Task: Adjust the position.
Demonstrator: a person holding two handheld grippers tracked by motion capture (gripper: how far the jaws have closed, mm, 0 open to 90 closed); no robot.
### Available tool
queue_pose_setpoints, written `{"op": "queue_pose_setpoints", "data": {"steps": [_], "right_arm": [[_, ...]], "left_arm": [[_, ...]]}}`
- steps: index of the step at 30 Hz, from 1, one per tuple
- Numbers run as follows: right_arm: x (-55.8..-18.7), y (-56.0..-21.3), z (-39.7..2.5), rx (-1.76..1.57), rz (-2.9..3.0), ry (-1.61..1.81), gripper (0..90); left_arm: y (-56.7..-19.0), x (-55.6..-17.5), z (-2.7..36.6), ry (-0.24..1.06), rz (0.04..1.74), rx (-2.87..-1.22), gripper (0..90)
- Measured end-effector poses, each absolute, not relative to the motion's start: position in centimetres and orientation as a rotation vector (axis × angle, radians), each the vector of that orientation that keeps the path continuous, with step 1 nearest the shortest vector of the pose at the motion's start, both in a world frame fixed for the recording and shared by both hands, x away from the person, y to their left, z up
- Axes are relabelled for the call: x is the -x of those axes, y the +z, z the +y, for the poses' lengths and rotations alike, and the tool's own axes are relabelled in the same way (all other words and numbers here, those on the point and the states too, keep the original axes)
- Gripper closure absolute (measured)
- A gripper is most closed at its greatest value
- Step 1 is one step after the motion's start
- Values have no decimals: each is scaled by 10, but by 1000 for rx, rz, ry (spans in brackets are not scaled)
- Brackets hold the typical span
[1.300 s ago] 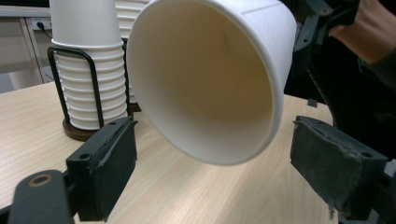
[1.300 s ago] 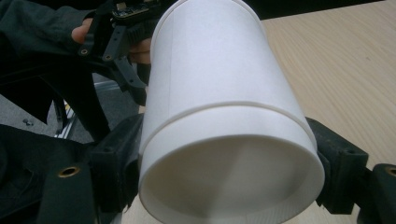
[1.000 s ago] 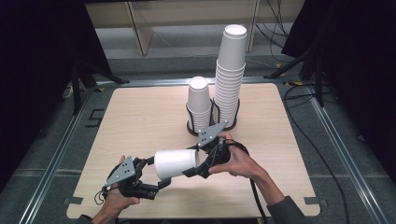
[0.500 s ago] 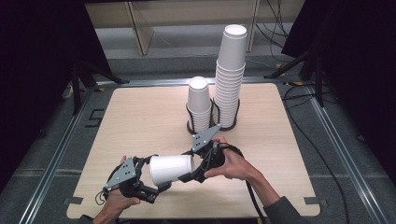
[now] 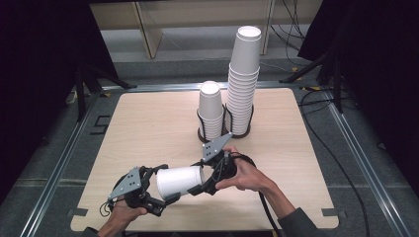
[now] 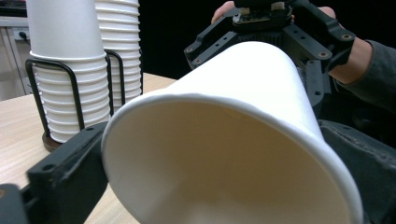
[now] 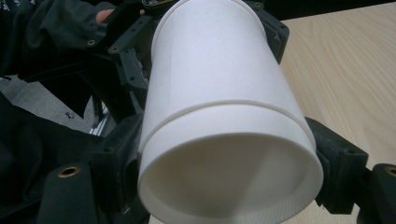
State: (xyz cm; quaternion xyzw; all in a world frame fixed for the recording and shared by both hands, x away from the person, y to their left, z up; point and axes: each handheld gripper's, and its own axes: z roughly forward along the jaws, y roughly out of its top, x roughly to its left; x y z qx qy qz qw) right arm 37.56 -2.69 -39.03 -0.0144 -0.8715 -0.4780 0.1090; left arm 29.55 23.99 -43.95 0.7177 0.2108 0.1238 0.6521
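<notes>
A white paper cup [image 5: 179,181] lies sideways above the table's [image 5: 148,128] near edge, clamped between both tools: the left hand-held gripper [image 5: 165,197] grasps its rim end, the right hand-held gripper [image 5: 200,180] its base (two cup stacks [image 5: 242,84] stand behind).

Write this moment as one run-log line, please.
left gripper: shut on cup | right gripper: shut on cup | cup: lying sideways above table | stacks: upright in holders, apart
</notes>
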Motion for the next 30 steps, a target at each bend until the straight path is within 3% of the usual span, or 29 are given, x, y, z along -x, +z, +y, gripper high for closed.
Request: {"op": "queue_pose_setpoints", "data": {"steps": [7, 12, 30], "right_arm": [[-377, -392, -31, 84, -2533, -1392, 240], [-378, -394, -32, 105, -2566, -1379, 190], [-360, -372, -29, 51, -2915, -1160, 168]], "left_arm": [[-438, -296, 241, 279, 461, -1656, 56], [-438, -293, 238, 298, 429, -1693, 101], [-439, -293, 234, 308, 417, -1815, 109]]}}
